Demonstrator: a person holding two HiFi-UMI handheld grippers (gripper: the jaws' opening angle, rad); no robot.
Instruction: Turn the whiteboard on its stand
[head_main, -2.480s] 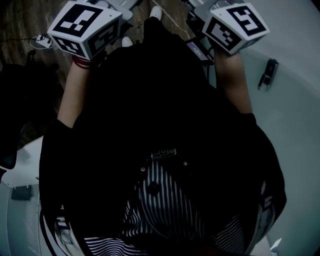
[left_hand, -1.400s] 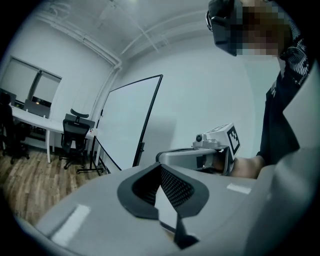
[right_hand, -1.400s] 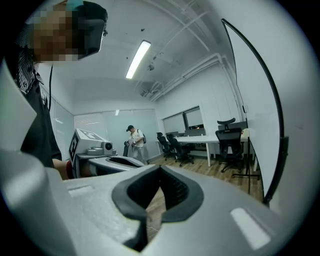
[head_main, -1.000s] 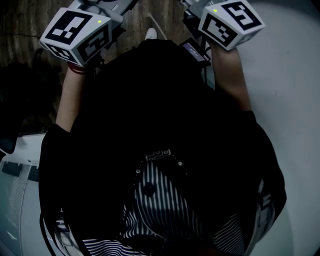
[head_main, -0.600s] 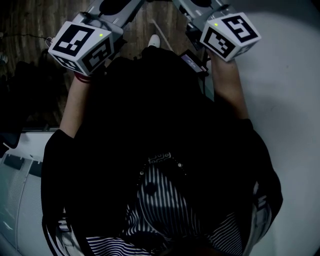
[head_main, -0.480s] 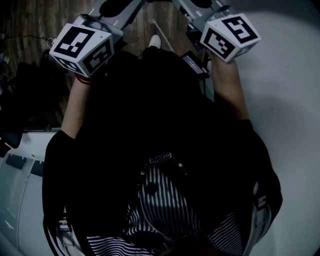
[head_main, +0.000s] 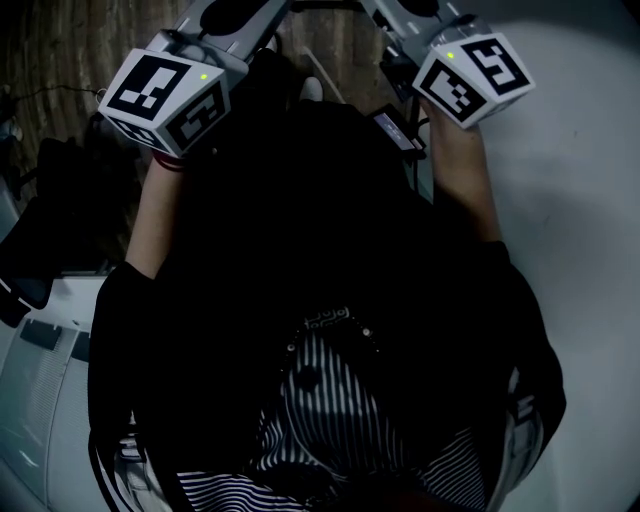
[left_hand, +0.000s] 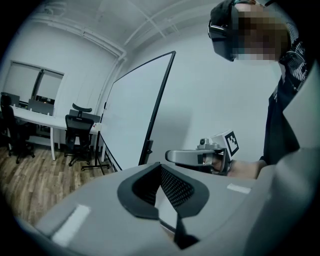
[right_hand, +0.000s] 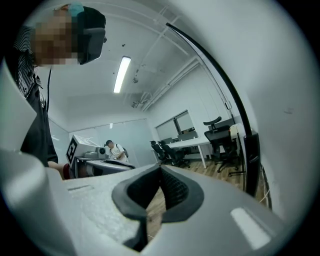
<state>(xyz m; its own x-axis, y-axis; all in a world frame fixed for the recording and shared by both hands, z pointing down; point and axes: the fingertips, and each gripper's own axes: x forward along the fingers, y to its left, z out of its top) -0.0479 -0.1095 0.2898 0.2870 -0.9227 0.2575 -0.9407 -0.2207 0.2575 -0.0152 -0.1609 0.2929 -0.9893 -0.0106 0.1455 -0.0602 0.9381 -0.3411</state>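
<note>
The whiteboard (left_hand: 135, 115), white with a thin black frame, stands upright on its black stand just ahead of me. The left gripper view sees it at a slant; in the right gripper view the whiteboard (right_hand: 280, 75) fills the right side, close by. In the head view its pale face (head_main: 580, 200) runs along my right. My left gripper (left_hand: 160, 167) is shut with nothing in it, short of the board's near edge. My right gripper (right_hand: 160, 170) is also shut and holds nothing, beside the board's face. Both marker cubes, left (head_main: 165, 88) and right (head_main: 472, 78), sit at chest height.
Black stand legs (left_hand: 95, 167) spread over the wooden floor (left_hand: 30, 180). Behind are a white desk (left_hand: 35, 117) and black office chairs (left_hand: 77, 132). A person (right_hand: 114, 149) stands at the far wall. A white unit (head_main: 40, 400) sits low at my left.
The view over the floor has shifted and the white unit at the lower left shows more. A small black object on the pale surface at right has left view. Both grippers stay raised, shut.
</note>
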